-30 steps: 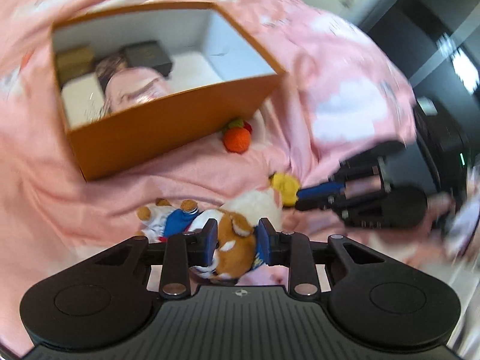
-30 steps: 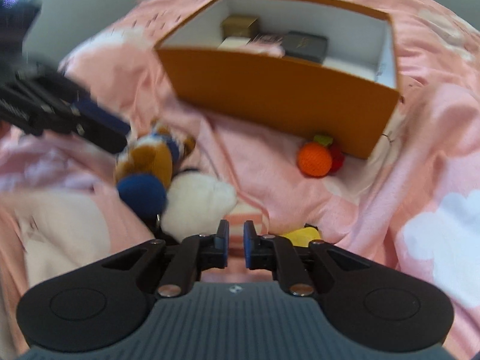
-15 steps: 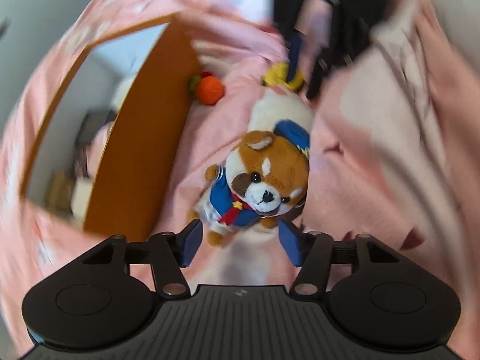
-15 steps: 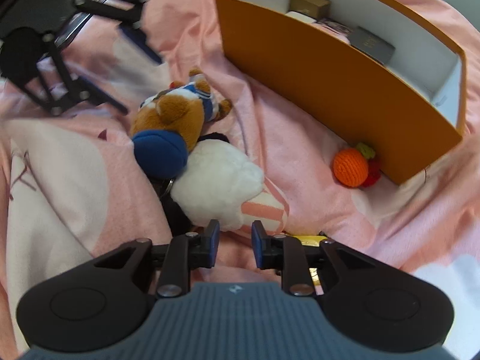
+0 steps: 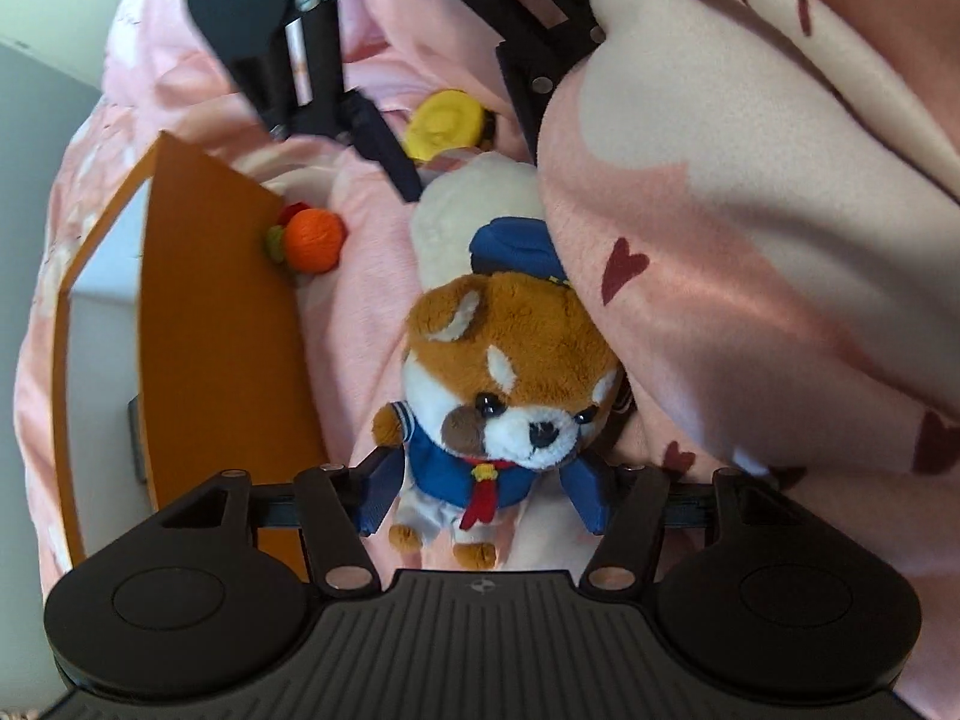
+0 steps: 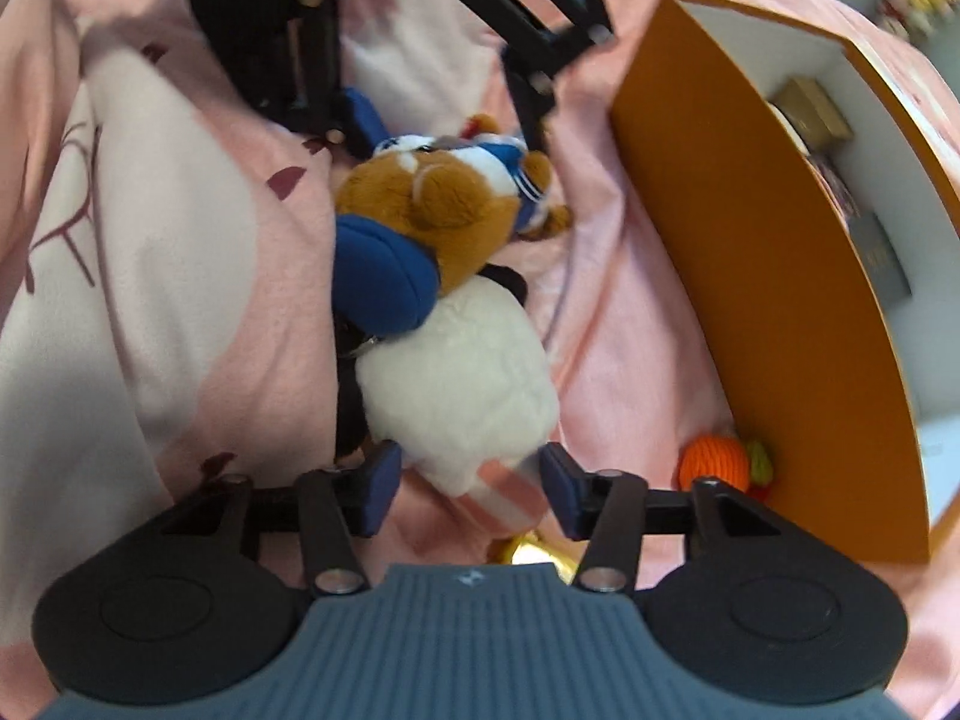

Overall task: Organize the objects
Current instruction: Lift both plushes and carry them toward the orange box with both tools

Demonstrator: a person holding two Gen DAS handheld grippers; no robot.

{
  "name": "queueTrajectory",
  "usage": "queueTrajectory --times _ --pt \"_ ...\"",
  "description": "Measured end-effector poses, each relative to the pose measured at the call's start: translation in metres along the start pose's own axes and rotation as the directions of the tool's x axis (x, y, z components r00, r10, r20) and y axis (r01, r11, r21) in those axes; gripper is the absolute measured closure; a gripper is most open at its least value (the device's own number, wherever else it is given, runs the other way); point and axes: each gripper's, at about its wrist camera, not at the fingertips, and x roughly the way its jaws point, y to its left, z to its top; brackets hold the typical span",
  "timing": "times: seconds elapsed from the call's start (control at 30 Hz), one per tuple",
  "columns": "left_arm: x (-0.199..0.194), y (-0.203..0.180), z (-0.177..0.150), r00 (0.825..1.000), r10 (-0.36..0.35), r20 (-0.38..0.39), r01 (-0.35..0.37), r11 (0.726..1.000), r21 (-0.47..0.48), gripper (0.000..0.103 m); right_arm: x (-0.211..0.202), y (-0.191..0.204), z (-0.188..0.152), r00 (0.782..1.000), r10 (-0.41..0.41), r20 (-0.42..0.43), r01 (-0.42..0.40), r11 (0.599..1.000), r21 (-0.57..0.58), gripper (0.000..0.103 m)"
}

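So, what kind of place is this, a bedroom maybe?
Probably a bedroom, on a bed. Everything lies on soft pink bedding with cloud and heart prints, rumpled into folds. Plush toys are scattered on it, such as the brown dog plush and a white plush, beside an orange storage box.

White plush toy (image 5: pixel 474 204): mostly hidden in the left wrist view behind the brown-and-white plush dog in a blue sailor suit (image 5: pixel 504 396) and a pink quilt fold (image 5: pixel 750 240).
Yellow round toy (image 6: pixel 528 555): only a sliver shows in the right wrist view.
Orange cardboard box (image 6: pixel 762 300): contents too small to identify.
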Motion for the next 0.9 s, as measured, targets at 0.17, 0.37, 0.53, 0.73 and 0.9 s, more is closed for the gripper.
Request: queueTrajectory --times 0.17,0.37,0.53,0.73,0.9 --pt "0.013 0.007 -0.002 0.998 -0.064 0.000 0.064 0.994 -0.090 0.037 0.014 -0.003 0.002 0.999 0.036 -0.002 -0.036 0.999 -0.021 0.032" --pt "0.015 0.010 -0.011 0.997 -0.074 0.023 0.078 0.972 -0.223 0.038 0.025 -0.003 0.002 1.000 0.024 0.020 -0.024 1.000 -0.020 0.026" --pt "0.017 0.028 -0.026 0.990 -0.125 0.059 0.138 0.871 -0.471 0.039 0.034 -0.009 0.001 0.999 -0.024 0.042 0.021 0.997 0.077 0.031" --pt "0.014 0.058 -0.050 0.973 -0.188 0.137 0.224 0.603 -0.766 0.039 0.018 -0.042 -0.014 0.993 0.015 0.114 -0.065 0.894 0.444 0.034" --pt "0.013 0.073 -0.065 0.960 -0.217 0.177 0.245 0.349 -0.905 0.040 0.009 -0.065 -0.035 0.981 0.042 0.188 -0.166 0.680 0.714 0.034"
